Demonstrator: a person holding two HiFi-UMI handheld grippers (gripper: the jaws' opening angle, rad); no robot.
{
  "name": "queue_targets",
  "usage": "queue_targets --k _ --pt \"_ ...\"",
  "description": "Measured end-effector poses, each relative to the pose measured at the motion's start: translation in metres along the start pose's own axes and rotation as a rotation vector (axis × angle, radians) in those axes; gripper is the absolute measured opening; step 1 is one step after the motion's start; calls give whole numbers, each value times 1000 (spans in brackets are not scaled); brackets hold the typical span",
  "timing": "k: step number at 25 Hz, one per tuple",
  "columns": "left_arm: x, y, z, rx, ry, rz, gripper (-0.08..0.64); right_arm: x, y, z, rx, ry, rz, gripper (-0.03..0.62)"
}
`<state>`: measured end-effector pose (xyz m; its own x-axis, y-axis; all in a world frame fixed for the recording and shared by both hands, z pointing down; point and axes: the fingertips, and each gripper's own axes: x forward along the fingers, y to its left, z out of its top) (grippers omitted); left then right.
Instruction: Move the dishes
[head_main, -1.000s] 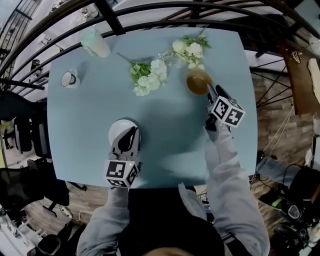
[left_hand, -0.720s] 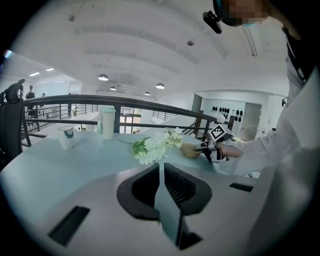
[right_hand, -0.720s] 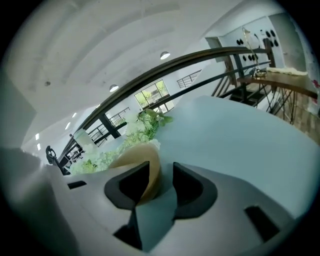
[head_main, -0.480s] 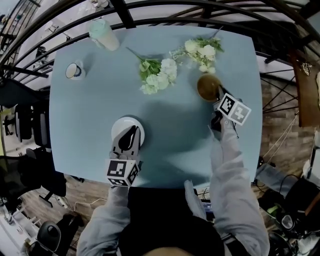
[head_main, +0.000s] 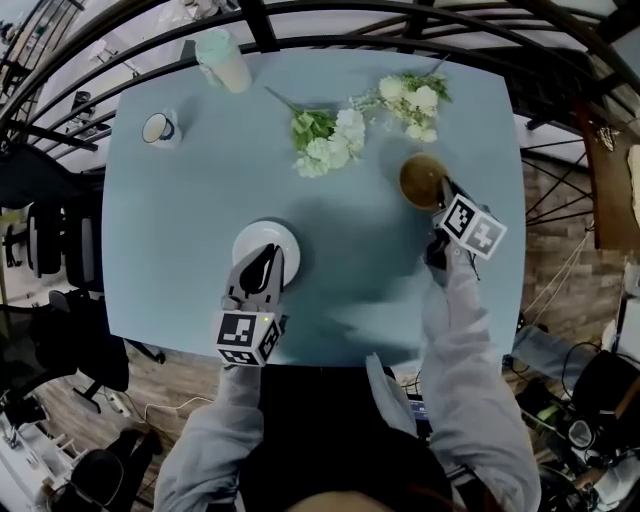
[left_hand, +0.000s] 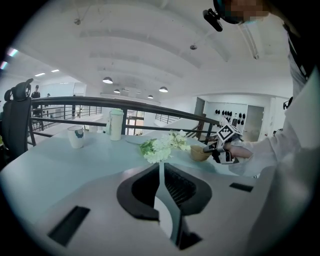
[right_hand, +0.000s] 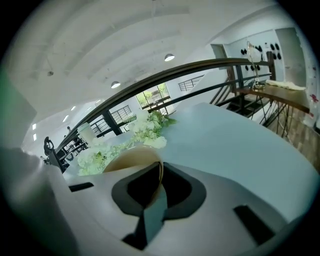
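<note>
A white plate (head_main: 262, 243) lies on the light blue table (head_main: 180, 230) near its front edge. My left gripper (head_main: 262, 266) reaches over the plate's near side and is shut on its rim; in the left gripper view the plate (left_hand: 164, 220) shows as a thin white edge pinched between the jaws (left_hand: 161, 175). At the right, a brown bowl (head_main: 418, 178) stands close to the flowers. My right gripper (head_main: 441, 196) is shut on the bowl's near rim. In the right gripper view the bowl (right_hand: 131, 159) has its thin wall held between the jaws (right_hand: 159, 174).
Two bunches of white flowers (head_main: 328, 140) (head_main: 412, 98) lie across the far middle. A white mug (head_main: 158, 128) and a pale green lidded cup (head_main: 222, 60) stand at the far left. A dark railing (head_main: 330, 15) curves past the far edge, with chairs (head_main: 45, 260) left of the table.
The right gripper has closed on the bowl's rim, and bowl and gripper sit slightly nearer me relative to the flowers. The left gripper stays on the plate. The head view has shifted.
</note>
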<state>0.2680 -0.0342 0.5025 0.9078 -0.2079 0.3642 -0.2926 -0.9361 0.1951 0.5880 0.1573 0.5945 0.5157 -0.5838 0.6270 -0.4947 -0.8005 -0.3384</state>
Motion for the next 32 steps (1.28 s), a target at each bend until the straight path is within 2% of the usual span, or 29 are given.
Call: queue_targets --k 19,32 --pt "-122 72 -14 41 -51 -8 43 -97 125 -81 -2 -35 48 29" --pt "-177 121 -29 30 -43 7 43 -120 202 -129 -22 -31 88 29"
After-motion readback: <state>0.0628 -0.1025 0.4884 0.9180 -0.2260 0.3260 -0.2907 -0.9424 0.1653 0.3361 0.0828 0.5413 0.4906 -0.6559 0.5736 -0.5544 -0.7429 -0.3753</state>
